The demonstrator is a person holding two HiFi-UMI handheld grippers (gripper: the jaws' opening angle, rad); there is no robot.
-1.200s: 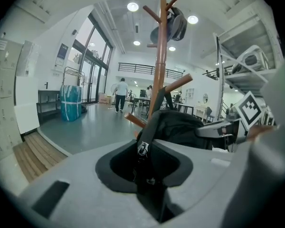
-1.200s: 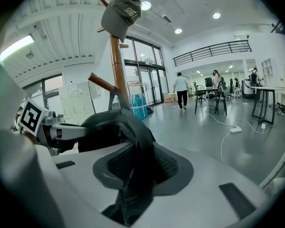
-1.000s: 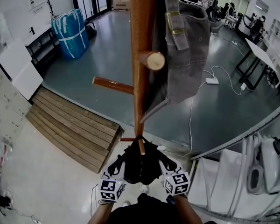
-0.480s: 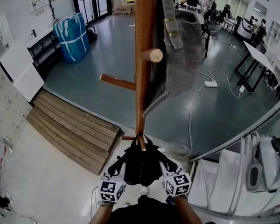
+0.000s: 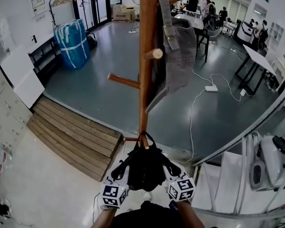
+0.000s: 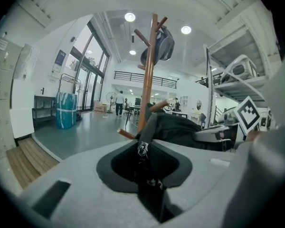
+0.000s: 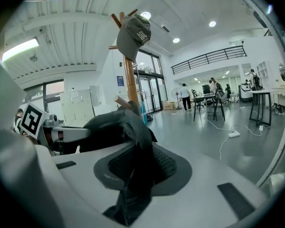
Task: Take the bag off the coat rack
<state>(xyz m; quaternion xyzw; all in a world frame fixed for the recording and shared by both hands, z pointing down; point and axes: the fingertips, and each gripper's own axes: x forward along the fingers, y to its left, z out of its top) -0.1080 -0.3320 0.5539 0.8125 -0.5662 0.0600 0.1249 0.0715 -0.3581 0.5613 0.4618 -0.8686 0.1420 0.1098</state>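
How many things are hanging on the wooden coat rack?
2. A grey cap hangs high on the coat rack; a black bag hangs from a low peg. Others could hide behind it.

Head view: steeply down along coat rack [image 5: 147,80]. Gripper views: low, close behind jaws; all share rack.

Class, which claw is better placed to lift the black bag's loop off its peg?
Left, narrowly, I judge. Both the left claw and right claw are shut on the black bag, but the left claw's strap runs straight up to the peg.
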